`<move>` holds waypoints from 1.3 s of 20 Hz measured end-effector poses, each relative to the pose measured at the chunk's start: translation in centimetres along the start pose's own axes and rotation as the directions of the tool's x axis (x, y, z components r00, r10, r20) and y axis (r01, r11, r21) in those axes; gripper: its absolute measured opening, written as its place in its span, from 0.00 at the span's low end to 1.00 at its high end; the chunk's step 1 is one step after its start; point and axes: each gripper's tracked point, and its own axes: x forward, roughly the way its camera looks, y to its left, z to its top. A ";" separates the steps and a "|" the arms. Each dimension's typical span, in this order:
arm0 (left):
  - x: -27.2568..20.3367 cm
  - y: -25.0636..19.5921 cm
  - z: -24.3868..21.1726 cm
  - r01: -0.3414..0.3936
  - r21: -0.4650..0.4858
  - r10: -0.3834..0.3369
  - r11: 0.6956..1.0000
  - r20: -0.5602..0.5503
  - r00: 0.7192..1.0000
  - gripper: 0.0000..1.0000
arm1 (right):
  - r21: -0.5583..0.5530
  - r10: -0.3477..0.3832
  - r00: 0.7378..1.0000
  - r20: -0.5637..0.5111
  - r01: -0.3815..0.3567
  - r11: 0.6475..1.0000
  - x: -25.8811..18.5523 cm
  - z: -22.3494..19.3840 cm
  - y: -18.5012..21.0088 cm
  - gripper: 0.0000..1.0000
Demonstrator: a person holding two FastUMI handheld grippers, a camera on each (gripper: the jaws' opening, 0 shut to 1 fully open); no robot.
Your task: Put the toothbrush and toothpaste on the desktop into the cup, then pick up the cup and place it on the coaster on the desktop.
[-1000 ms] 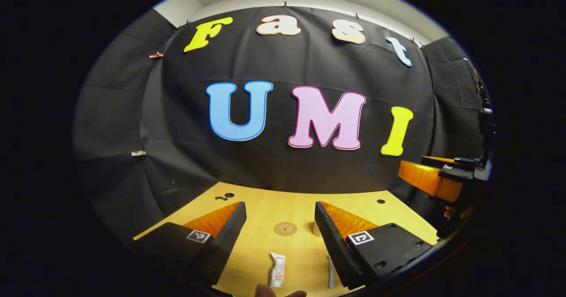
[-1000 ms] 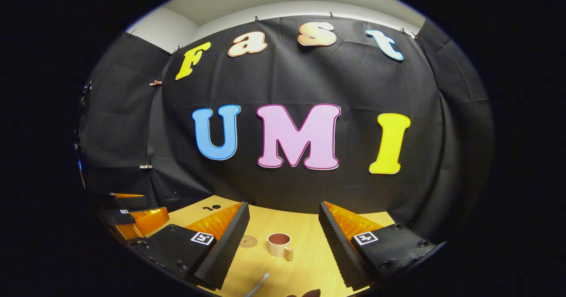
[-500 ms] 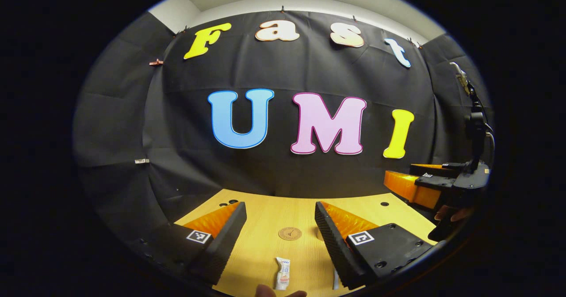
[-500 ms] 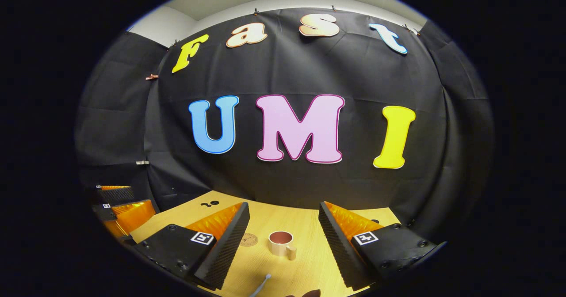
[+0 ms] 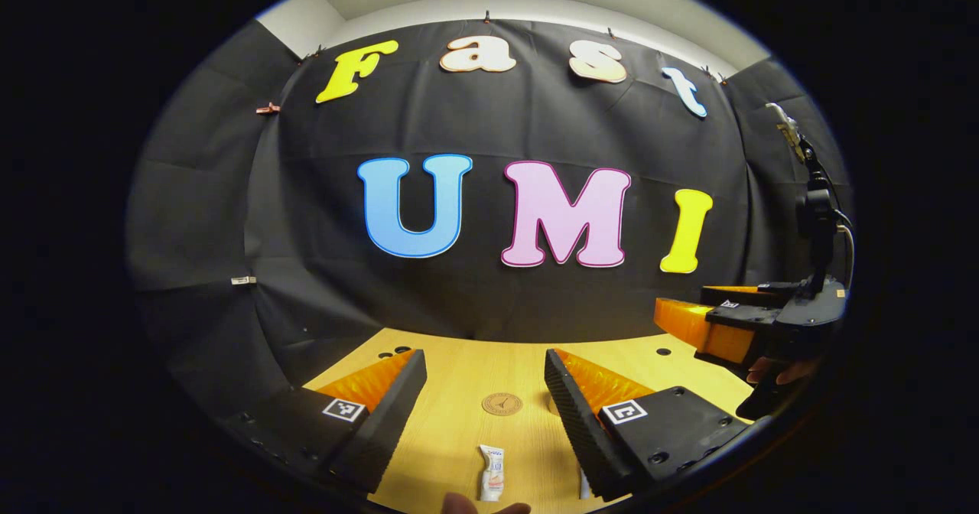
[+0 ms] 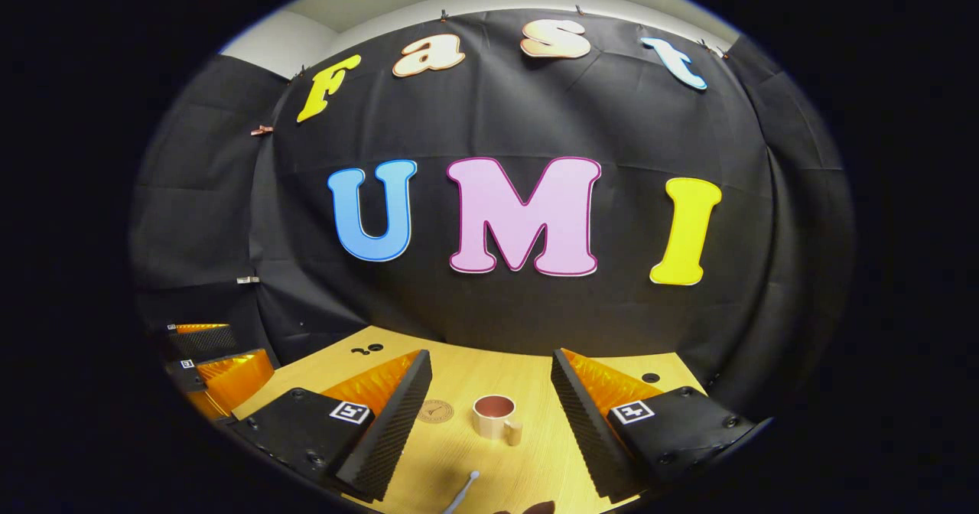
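In the left gripper view a white toothpaste tube (image 5: 490,473) lies on the wooden desktop (image 5: 459,430) between the fingers of my open left gripper (image 5: 485,407). Beyond it sits a round brown coaster (image 5: 502,404). A sliver of the toothbrush (image 5: 583,489) shows by the right finger. In the right gripper view a beige cup (image 6: 495,415) with a dark inside stands upright, handle toward me, between the fingers of my open right gripper (image 6: 491,414). The coaster (image 6: 434,411) lies left of the cup, and the toothbrush (image 6: 461,491) lies nearer to me. Both grippers hold nothing.
The right gripper (image 5: 711,323), held by a hand (image 5: 772,369), shows at the right of the left gripper view. The left gripper (image 6: 218,369) shows at the left of the right gripper view. Small dark holes (image 5: 396,351) mark the desktop's far edge by the black cloth wall.
Both views have shifted slightly: the desktop objects sit a little differently in each. The right gripper has come lower and nearer in the left gripper view. Both grippers stay open.
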 end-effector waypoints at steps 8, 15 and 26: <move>0.2 0.4 -0.6 0.014 0.000 -0.014 1.000 -0.013 1.000 0.96 | 0.001 -0.015 1.000 0.003 0.015 1.000 -0.1 -0.2 0.3 0.97; 0.7 0.2 -1.0 0.027 0.000 -0.027 1.000 -0.026 0.999 0.96 | -0.003 -0.019 1.000 -0.001 0.019 1.000 0.0 -0.4 0.3 0.97; 3.9 -0.3 -16.4 0.065 0.029 -0.048 0.997 -0.404 0.913 0.97 | -0.034 -0.036 0.999 -0.027 0.035 0.999 -0.2 -5.0 0.0 0.97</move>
